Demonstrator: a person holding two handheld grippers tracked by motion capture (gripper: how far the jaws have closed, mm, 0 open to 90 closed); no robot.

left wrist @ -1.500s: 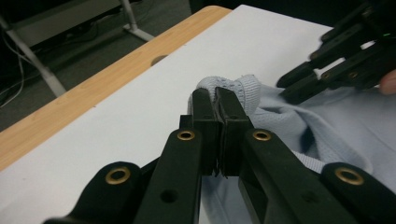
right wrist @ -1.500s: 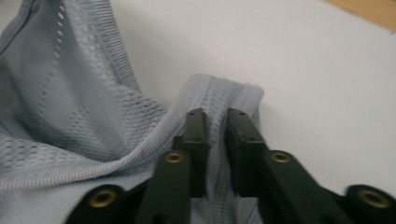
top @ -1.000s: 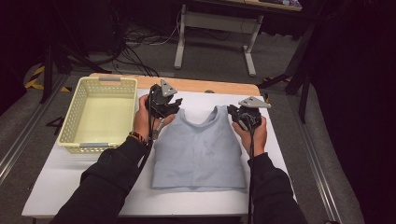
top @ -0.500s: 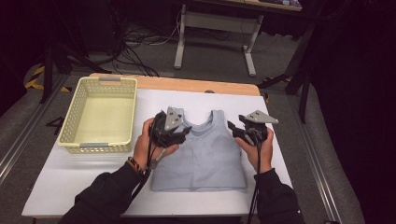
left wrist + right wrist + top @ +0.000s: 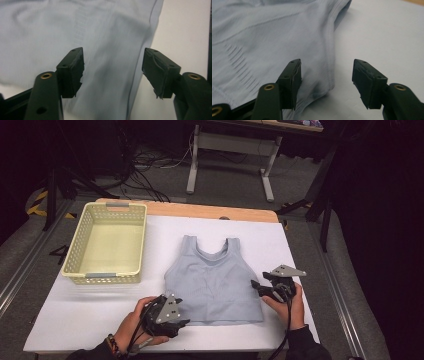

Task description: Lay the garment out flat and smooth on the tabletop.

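While open, both tongs [image 5: 181,322] [image 5: 256,285] straddle vest [image 5: 212,280] edges.

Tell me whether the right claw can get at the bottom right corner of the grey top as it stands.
Probably yes: the right claw stands open over the grey top corner, with nothing in between.

- there's a pale yellow plastic basket [image 5: 107,242] sitting at the left side of the table, holes all along its walls, nothing in it
- the table [image 5: 80,312] has a white top, with a strip of bare wood [image 5: 210,211] along the far edge
- behind it, a tangle of black cables [image 5: 150,162] on the grey floor
- a white desk frame [image 5: 227,150] stands further back
- metal rails [image 5: 25,270] run along both sides
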